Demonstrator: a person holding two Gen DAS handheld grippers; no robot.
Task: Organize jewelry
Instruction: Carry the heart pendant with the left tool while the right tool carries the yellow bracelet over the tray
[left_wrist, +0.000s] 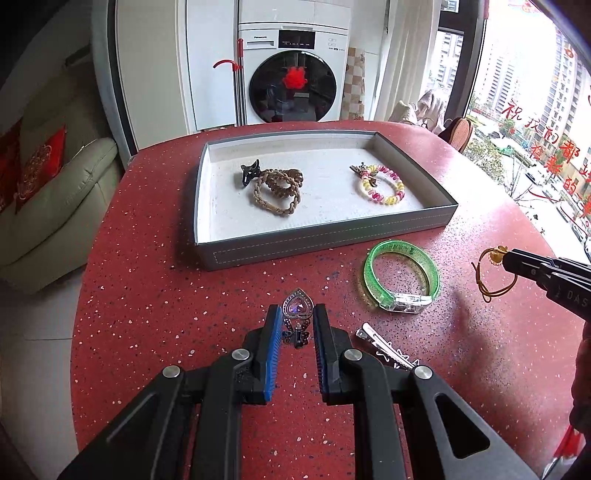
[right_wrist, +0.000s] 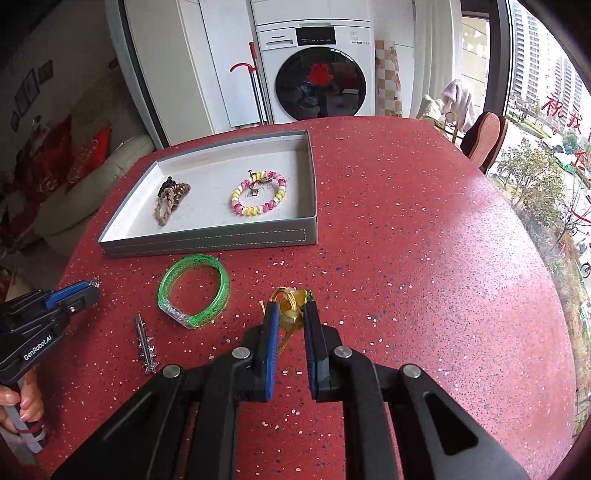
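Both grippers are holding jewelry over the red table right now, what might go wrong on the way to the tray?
1. The left gripper pinches the heart pendant only at its fingertips, so it may slip out.
2. The right gripper holds the yellow cord bracelet with loose cord dangling, which might snag the green bangle or the tray wall.

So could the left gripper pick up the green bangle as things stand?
Probably not yet. The left gripper is shut on a heart pendant, so its jaws are taken. The green bangle lies bare on the table, nothing covering it.
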